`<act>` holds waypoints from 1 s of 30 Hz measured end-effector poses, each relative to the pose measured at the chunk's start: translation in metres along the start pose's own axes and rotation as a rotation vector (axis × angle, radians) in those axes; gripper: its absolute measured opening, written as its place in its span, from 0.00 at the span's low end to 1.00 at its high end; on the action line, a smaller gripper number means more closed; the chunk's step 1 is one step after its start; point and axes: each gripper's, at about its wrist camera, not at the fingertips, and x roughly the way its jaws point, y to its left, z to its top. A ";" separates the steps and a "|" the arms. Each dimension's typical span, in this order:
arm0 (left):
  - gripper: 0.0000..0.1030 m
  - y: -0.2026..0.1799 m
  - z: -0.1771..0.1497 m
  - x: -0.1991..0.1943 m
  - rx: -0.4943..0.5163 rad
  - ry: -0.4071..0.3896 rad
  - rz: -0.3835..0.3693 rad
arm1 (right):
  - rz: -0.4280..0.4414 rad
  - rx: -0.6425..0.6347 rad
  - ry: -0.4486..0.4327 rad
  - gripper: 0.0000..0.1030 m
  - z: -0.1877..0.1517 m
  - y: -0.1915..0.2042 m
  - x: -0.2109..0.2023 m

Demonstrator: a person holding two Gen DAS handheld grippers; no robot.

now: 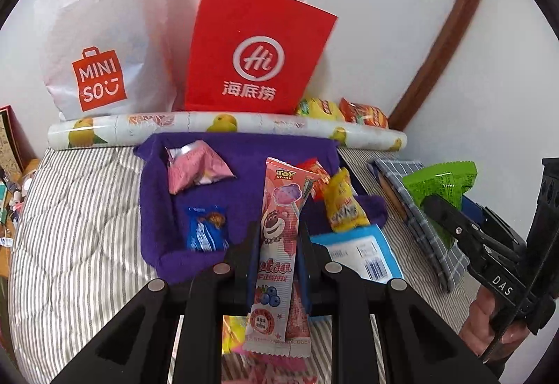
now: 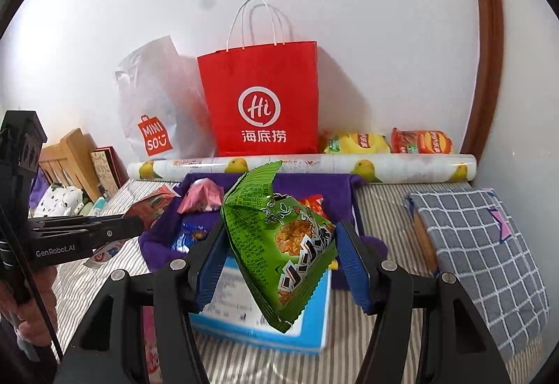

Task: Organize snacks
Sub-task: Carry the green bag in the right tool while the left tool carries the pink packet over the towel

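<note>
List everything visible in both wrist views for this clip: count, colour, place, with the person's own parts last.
Paper bag: 1, red, against wall.
Plastic bag: 1, white, left of paper bag.
Patterned roll: 1, white with yellow fruit, before the bags.
Chip bags: 2, yellow and orange, behind roll.
Purple tray: 1, on striped bedding, holding several small packets.
Blue-and-white box: 1, beside tray.
Checked cloth: 1, grey, right.
Pink snack stick: 1, in left claw.
Green snack bag: 1, in right claw.
</note>
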 end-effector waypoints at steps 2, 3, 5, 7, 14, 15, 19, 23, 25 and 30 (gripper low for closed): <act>0.18 0.004 0.006 0.004 -0.011 -0.003 -0.002 | 0.008 -0.002 0.000 0.59 0.007 0.000 0.009; 0.18 0.006 0.008 0.005 -0.012 -0.005 0.002 | 0.009 -0.004 -0.002 0.59 0.011 0.001 0.012; 0.18 0.010 0.013 0.009 -0.012 -0.010 0.020 | 0.009 -0.009 -0.009 0.59 0.020 0.003 0.019; 0.18 0.016 0.017 0.013 -0.019 -0.011 0.030 | 0.012 -0.016 -0.017 0.59 0.028 0.005 0.026; 0.18 0.032 0.034 0.025 -0.044 -0.047 0.041 | 0.054 0.004 -0.023 0.59 0.044 0.008 0.052; 0.18 0.034 0.036 0.028 -0.050 -0.052 0.044 | 0.063 0.005 -0.019 0.59 0.045 0.008 0.058; 0.18 0.044 0.039 0.043 -0.078 -0.052 0.051 | 0.090 0.020 -0.005 0.59 0.044 0.006 0.078; 0.18 0.053 0.033 0.060 -0.100 -0.017 0.069 | 0.130 0.048 0.032 0.59 0.033 0.000 0.097; 0.18 0.056 0.029 0.064 -0.109 -0.008 0.068 | 0.145 0.054 0.056 0.59 0.028 -0.001 0.104; 0.18 0.057 0.025 0.068 -0.110 -0.015 0.079 | 0.128 -0.012 0.067 0.59 0.018 0.011 0.111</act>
